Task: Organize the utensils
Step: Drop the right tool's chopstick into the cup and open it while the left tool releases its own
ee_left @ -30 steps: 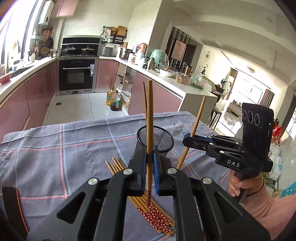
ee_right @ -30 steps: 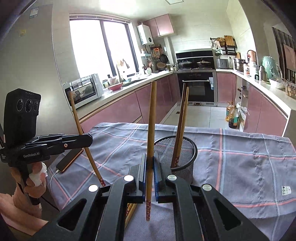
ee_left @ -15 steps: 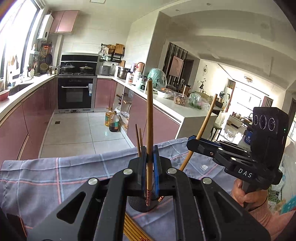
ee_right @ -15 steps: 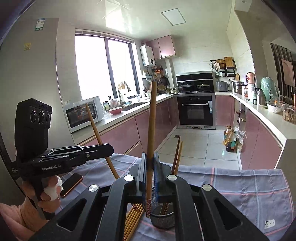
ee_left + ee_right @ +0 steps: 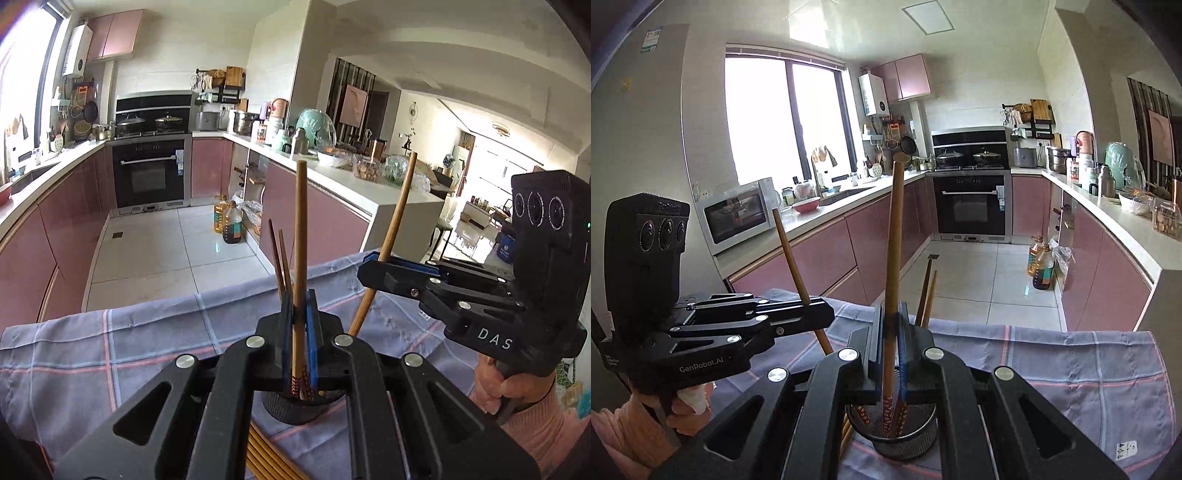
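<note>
My left gripper (image 5: 300, 325) is shut on an upright wooden chopstick (image 5: 300, 236); its red-patterned tip hangs over the black mesh holder (image 5: 295, 410). My right gripper (image 5: 891, 332) is shut on another chopstick (image 5: 894, 240), whose patterned tip reaches into the mesh holder (image 5: 897, 439). Two chopsticks (image 5: 927, 295) stand in the holder, also seen in the left wrist view (image 5: 277, 254). Each gripper shows in the other's view, the right one (image 5: 373, 266) and the left one (image 5: 823, 310), both close over the holder. Several loose chopsticks (image 5: 266, 454) lie on the cloth beside the holder.
A blue plaid cloth (image 5: 1071, 369) covers the table. Beyond its far edge lie the kitchen floor, pink cabinets (image 5: 827, 258), an oven (image 5: 971, 206) and oil bottles (image 5: 1039, 266). A white counter (image 5: 369, 188) with jars stands to the right.
Both grippers have risen and closed in over the holder, each keeping its chopstick. The chopstick tips now hang at the holder's mouth, and the views tilt up toward the kitchen.
</note>
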Tool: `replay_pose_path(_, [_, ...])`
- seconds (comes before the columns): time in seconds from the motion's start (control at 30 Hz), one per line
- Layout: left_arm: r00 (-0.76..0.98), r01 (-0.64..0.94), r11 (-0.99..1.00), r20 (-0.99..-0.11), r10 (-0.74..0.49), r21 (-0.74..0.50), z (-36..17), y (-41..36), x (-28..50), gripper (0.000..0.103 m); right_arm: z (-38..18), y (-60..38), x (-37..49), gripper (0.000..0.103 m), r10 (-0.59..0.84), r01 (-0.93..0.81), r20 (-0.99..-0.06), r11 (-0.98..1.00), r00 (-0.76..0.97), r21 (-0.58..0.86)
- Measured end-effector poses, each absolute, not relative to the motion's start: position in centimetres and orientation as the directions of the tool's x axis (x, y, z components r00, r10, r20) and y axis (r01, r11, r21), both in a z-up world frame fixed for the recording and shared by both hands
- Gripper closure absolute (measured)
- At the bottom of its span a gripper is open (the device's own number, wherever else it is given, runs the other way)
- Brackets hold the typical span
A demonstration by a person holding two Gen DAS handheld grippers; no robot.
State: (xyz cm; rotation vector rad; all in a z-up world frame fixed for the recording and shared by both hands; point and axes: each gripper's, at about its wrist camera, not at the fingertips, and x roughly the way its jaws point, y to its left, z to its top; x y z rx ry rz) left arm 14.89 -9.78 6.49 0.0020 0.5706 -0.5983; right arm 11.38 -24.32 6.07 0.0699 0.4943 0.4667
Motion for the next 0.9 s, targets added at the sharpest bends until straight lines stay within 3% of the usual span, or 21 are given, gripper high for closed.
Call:
replay_pose_path(0.37, [0.588,0.546,0.818,-0.613,-0.529,-0.183,2.1,-10.3,17.5,0.096,2.4,-23.0,13.7,0.097,0.418,-0.392,-0.593,0.902,0.688,0.181])
replay_pose_path(0.77, [0.586,0.507,0.842,-0.642,-0.495,-0.185,1.4,-10.8,20.1,0.095,1.4,-23.1,16.2,0.095,0.395,-0.34,-0.609,0.916,0.687,0.211])
replay_pose_path(0.9, [0.596,0.493,0.851,-0.644,-0.48,-0.178,1.1,-10.7,20.1,0.083,1.0,-23.0,16.3,0.091,0.394,-0.331,-0.611,0.918,0.687,0.22])
